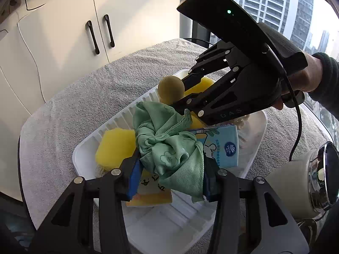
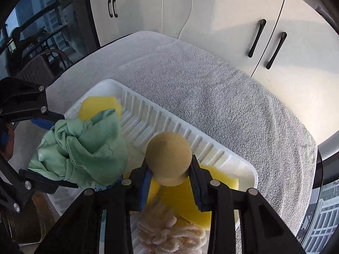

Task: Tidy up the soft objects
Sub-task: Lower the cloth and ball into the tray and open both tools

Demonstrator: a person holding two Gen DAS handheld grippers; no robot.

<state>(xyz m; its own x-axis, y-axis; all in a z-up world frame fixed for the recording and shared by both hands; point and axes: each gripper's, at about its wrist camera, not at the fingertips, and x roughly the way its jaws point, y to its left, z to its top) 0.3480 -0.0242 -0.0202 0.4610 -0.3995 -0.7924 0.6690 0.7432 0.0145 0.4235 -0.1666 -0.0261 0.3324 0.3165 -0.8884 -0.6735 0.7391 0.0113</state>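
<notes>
- Your left gripper [image 1: 169, 175] has its blue pads clamped on the crumpled green cloth [image 1: 169, 146], which hangs over the white tray [image 1: 84, 154].
- Your right gripper [image 2: 170, 175] pinches the tan sponge ball [image 2: 168, 158] between its pads, above the tray's ribbed far wall.
- Beneath them in the tray lie yellow sponges [image 1: 114, 146], a blue tissue pack [image 1: 224, 148] and a cream fluffy cloth [image 2: 169, 232].
- The tray rests on a grey towel [image 2: 211, 97].
</notes>
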